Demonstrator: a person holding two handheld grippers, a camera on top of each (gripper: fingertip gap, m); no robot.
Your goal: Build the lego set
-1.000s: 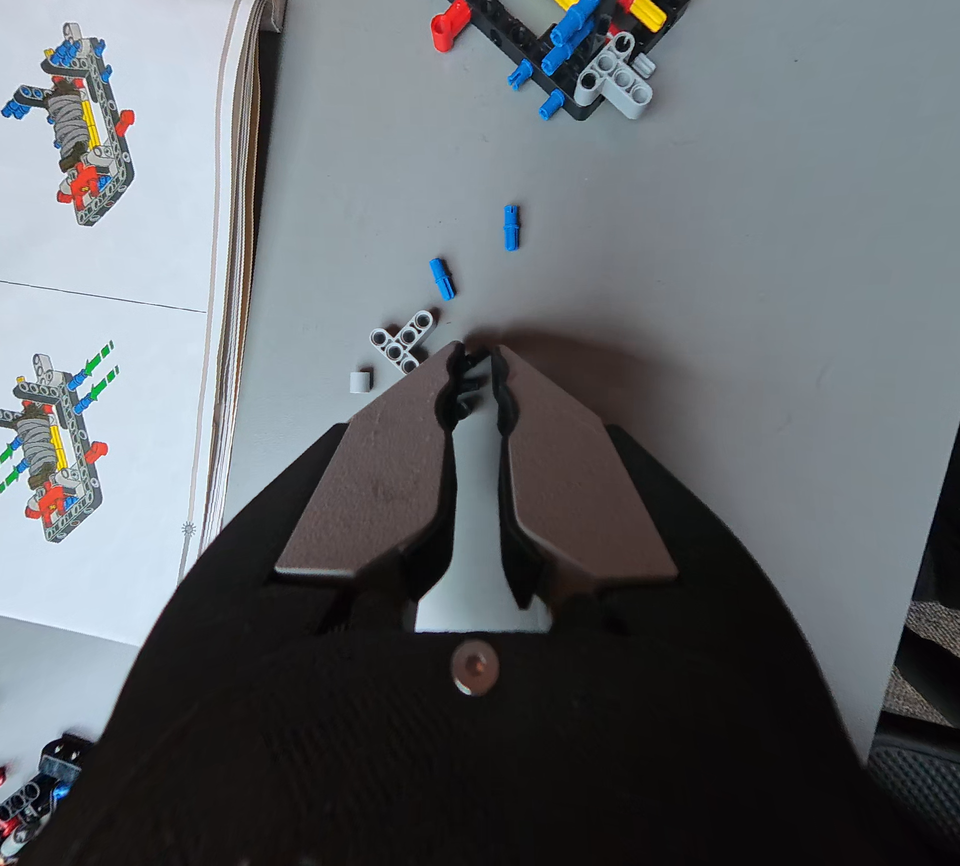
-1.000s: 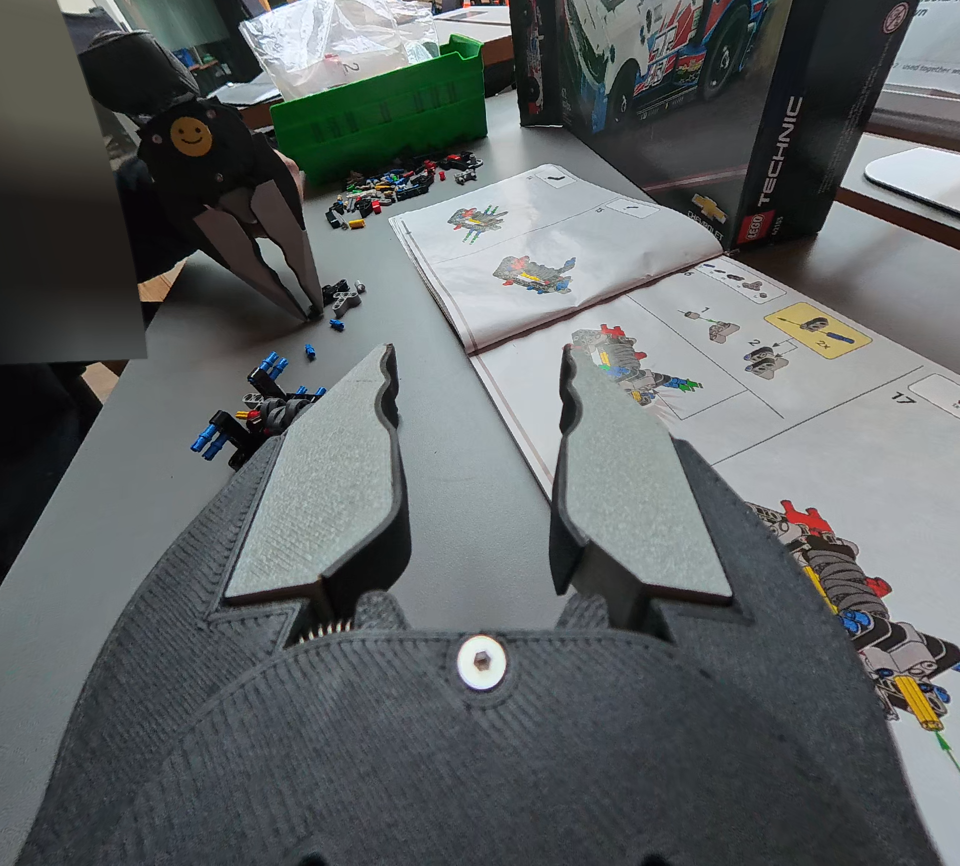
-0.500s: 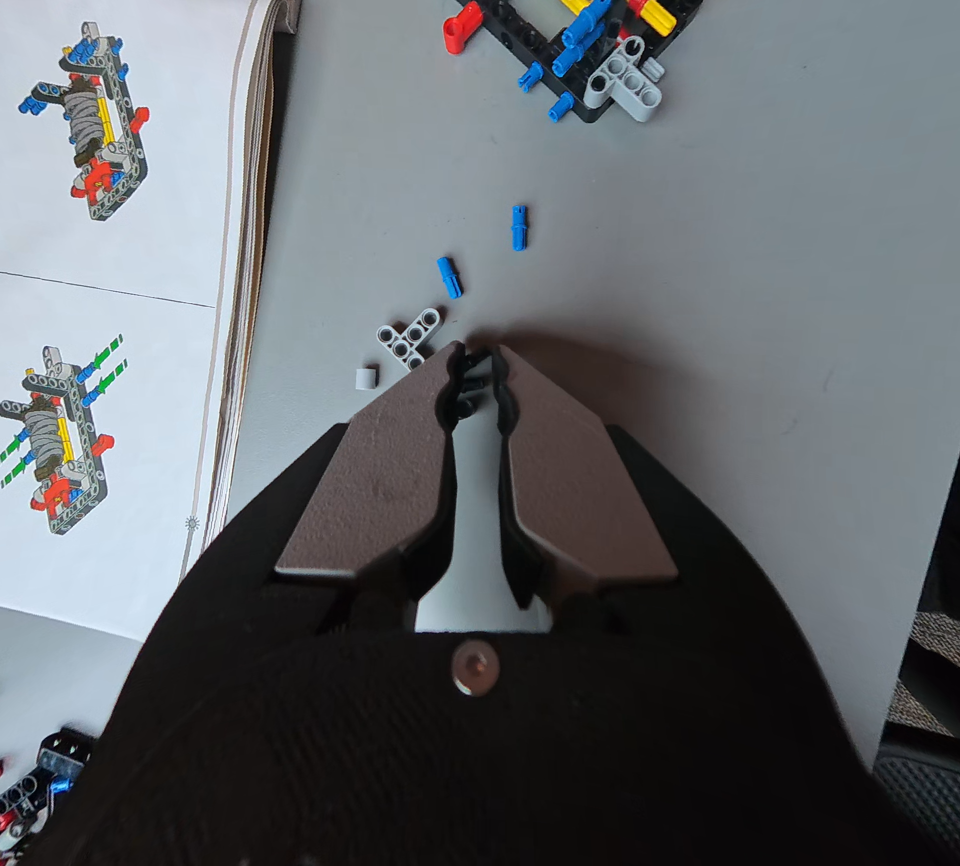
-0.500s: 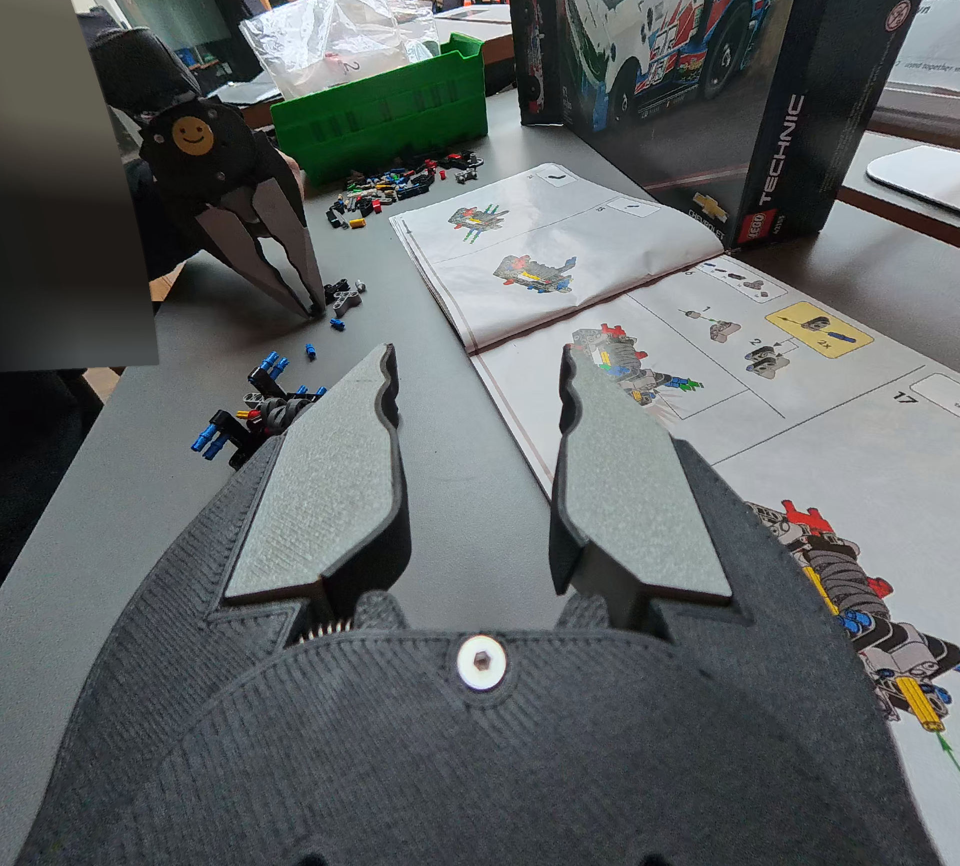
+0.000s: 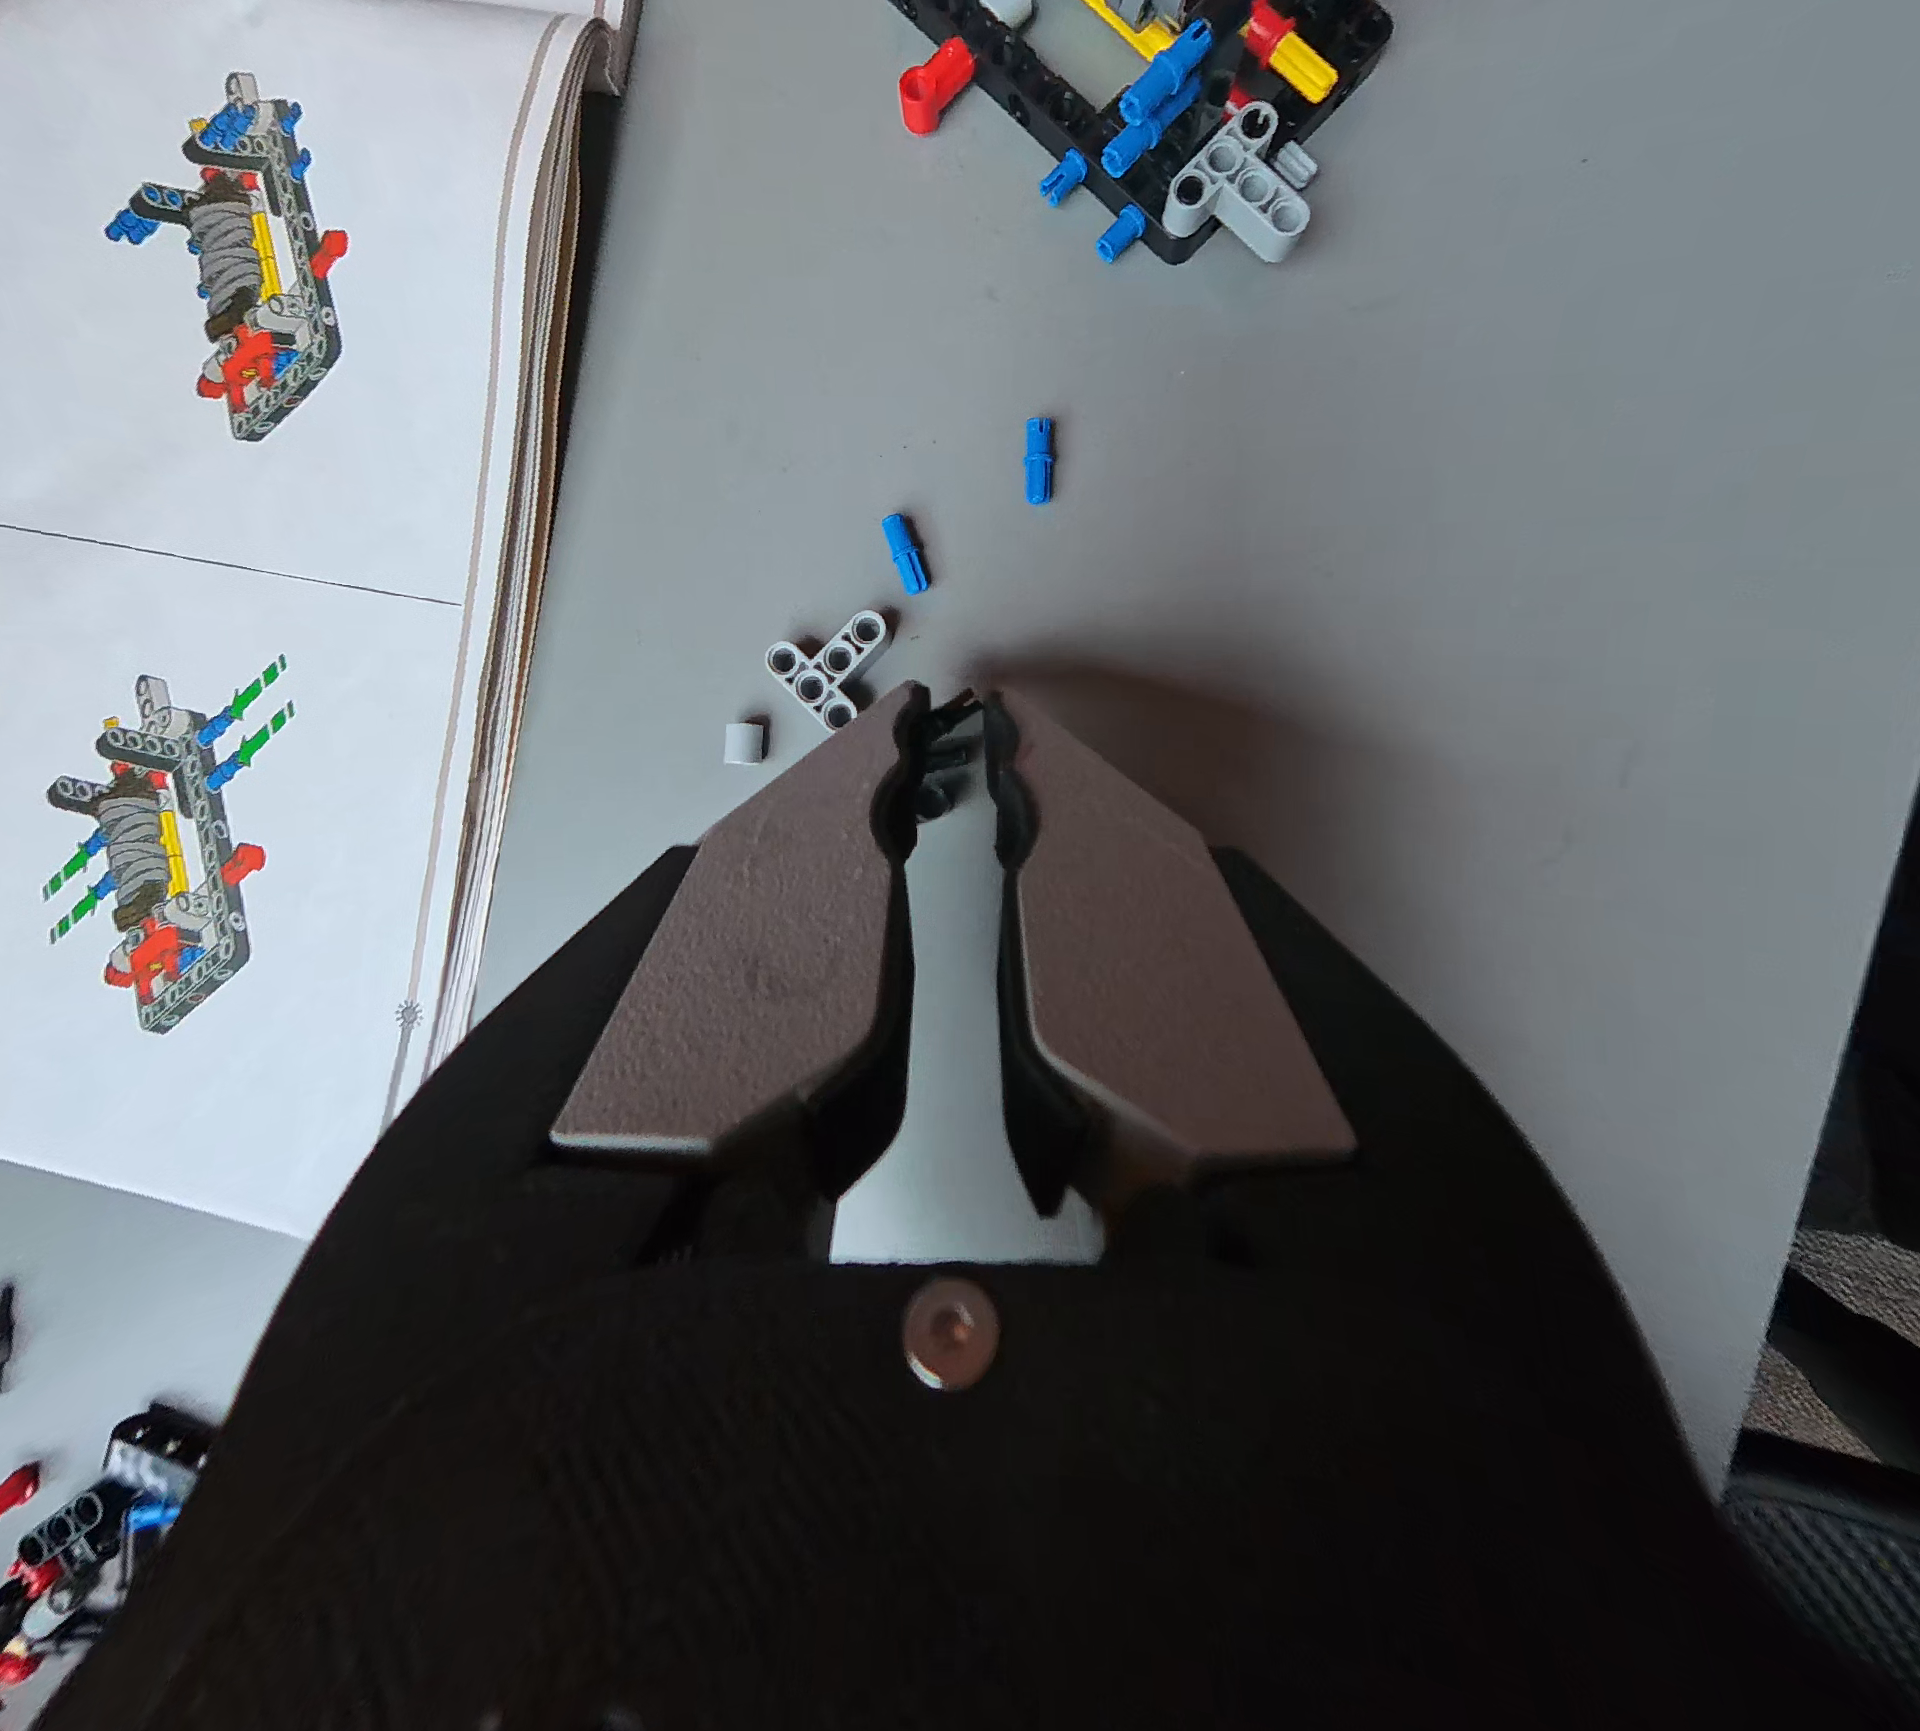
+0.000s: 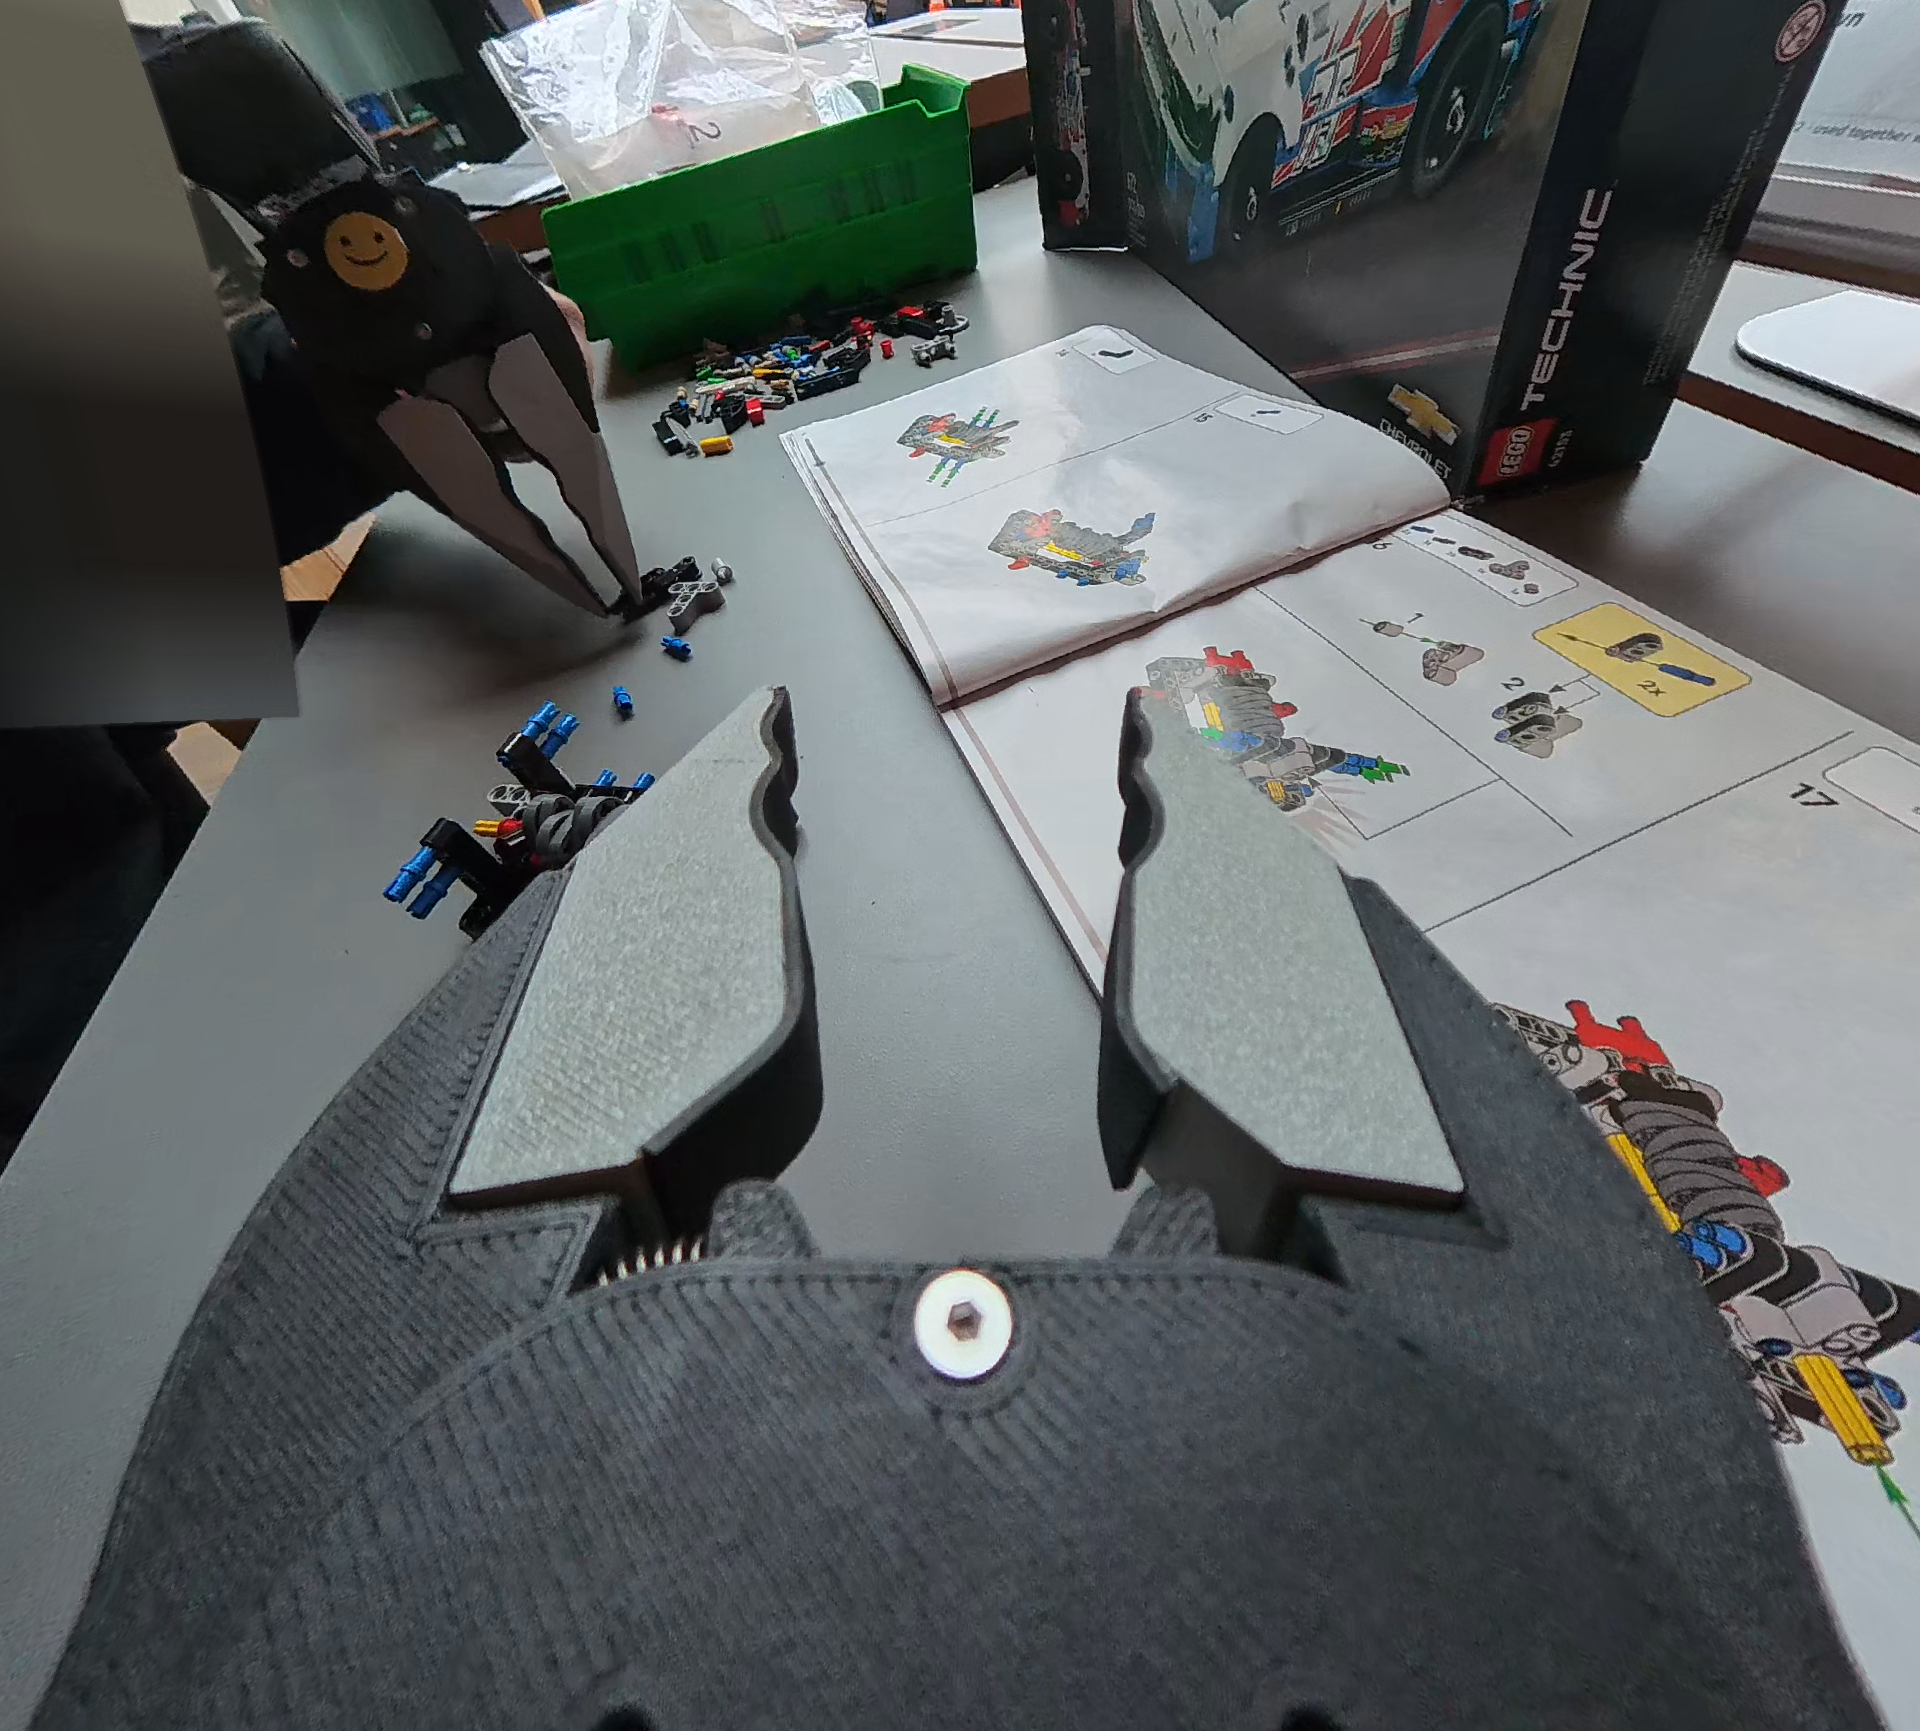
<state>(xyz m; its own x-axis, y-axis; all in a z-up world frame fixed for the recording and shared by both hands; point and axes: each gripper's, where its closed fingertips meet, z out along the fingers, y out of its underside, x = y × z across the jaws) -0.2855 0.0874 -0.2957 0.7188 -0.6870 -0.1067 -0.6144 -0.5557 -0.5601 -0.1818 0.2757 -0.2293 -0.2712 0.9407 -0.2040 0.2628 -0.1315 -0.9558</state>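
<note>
Fingers of the left gripper (image 5: 954, 702) are nearly closed on a small black piece (image 5: 948, 751) that sits between their tips, low on the grey tabletop (image 5: 1455, 642). From the right wrist view the same tips touch the surface beside the black piece and the grey T-shaped beam (image 6: 694, 598). I judge that the piece is pinched, but I cannot tell if it is lifted yet. Fingers of the right gripper (image 6: 956, 725) stand wide apart and hold nothing; they hover above the tabletop near the instruction booklet (image 6: 1143, 518).

The step in hand seems to be picking this black piece for the partly built frame (image 5: 1132, 19), which lies farther ahead of the left gripper. To do it well, the grip should be firm and centred, because such a small piece can easily turn or jump out. It is better to lift straight up, so the T-shaped beam and the small grey bush (image 5: 744, 742) just beside are not pushed. The two loose blue pins (image 5: 904, 552) lie between the gripper and the frame and should be passed over.

The black piece is mostly hidden, so its long axis is not sure; it seems to run along the fingers, toward the frame. The frame itself lies with its long side diagonal.
</note>
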